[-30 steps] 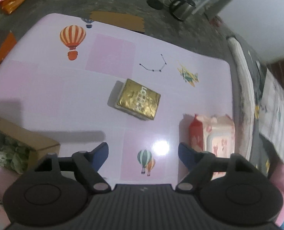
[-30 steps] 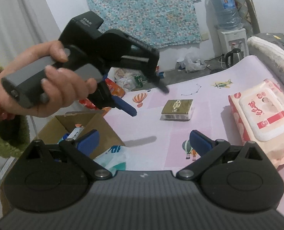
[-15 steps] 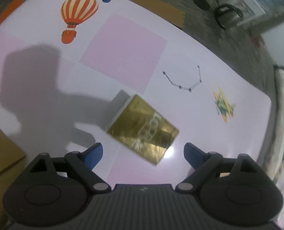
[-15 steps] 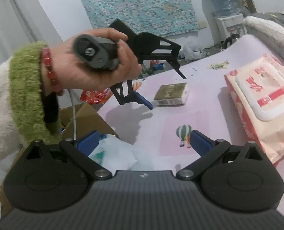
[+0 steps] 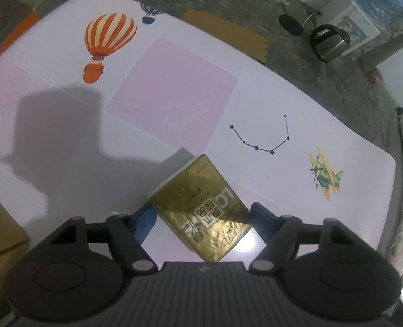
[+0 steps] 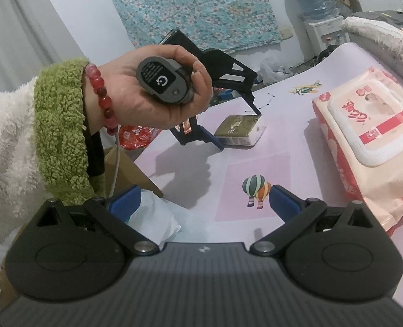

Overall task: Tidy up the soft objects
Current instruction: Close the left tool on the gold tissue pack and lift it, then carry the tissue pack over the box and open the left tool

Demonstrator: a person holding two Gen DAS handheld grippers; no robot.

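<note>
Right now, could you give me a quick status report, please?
Left gripper closing around gold tissue pack, on the table. Right gripper open, empty. Nothing in the way.

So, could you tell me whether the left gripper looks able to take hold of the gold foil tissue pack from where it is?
Probably yes: the left gripper straddles the gold foil tissue pack, its jaws closing, with nothing else between them.

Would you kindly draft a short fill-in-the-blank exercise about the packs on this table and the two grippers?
1. The left gripper is closing around the ____-coloured tissue pack.
2. The wet-wipes pack has a ____ flip lid.
3. The right gripper holds ____ between its fingers.
4. The hand on the left gripper wears a bracelet of ____ beads.

Missing words: gold; white; nothing; red
</note>
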